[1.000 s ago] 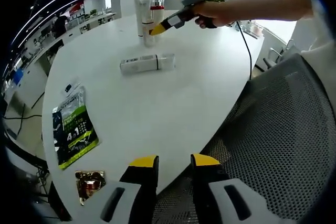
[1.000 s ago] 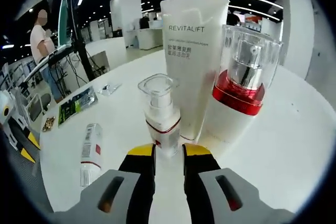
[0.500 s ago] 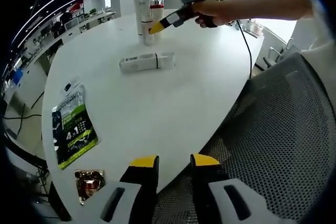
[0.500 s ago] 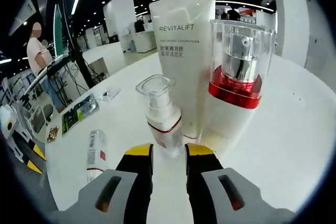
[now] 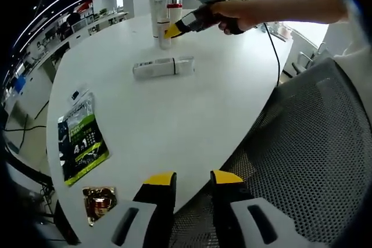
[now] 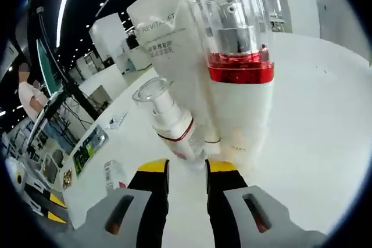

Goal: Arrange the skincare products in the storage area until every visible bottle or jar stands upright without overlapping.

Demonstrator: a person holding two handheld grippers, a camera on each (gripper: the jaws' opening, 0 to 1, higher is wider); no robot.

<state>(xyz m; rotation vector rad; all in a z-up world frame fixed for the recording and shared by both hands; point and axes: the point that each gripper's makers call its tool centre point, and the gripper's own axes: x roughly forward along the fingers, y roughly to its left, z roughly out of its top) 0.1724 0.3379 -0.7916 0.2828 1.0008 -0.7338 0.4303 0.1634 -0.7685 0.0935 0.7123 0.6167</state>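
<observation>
Three products stand together at the table's far side: a white Revitalift tube (image 6: pixel 165 39) (image 5: pixel 157 1), a clear-capped pump bottle with a red band (image 6: pixel 239 79) (image 5: pixel 174 5), and a small pump bottle (image 6: pixel 170 123) (image 5: pixel 164 27). My right gripper (image 6: pixel 187 166) is open, its tips just short of the small bottle's base. From the left gripper view, a hand holds the right gripper (image 5: pixel 170 31) at those bottles. A fourth white bottle (image 5: pixel 163 68) (image 6: pixel 115 172) lies on its side nearer mid-table. My left gripper (image 5: pixel 187 183) is open at the table's near edge, holding nothing.
On the round white table (image 5: pixel 192 114) a green-and-black sachet (image 5: pixel 81 143) and a small gold packet (image 5: pixel 99 204) lie near the left edge. A grey mesh chair (image 5: pixel 314 155) stands on the right. A black cable (image 5: pixel 273 50) trails off the far side.
The right gripper view has closed in on the standing bottles and tilted, so they loom larger and lean. The hand with the right gripper shifted slightly. The left gripper stayed still.
</observation>
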